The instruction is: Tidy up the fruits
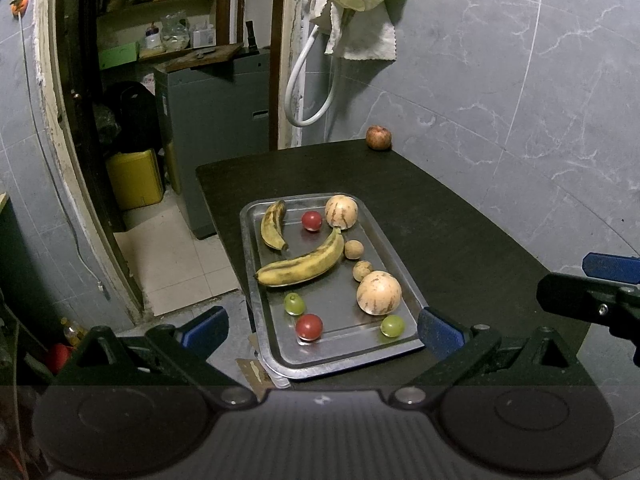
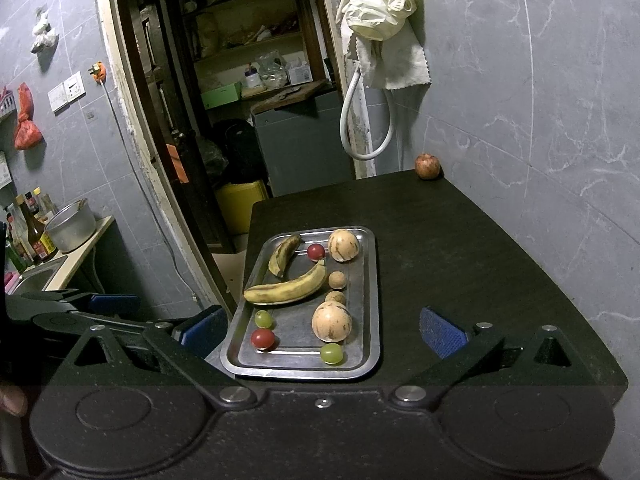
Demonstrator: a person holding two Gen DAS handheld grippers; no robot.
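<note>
Just short of the tray [image 1: 404, 346] of fruit, both the left gripper [image 1: 322, 330] and the right gripper [image 2: 322, 330] hang spread wide, pinching nothing, an apple [image 1: 378, 137] well beyond the tray.

No legible text anywhere.

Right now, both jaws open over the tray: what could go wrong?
1. The apple sits alone at the table's far corner by the wall; a nudge could roll it off.
2. The tray overhangs the table's near-left edge; pressing there may tip it.
3. Grapes and tomatoes lie loose and round; they could roll when neighbours are lifted.
</note>
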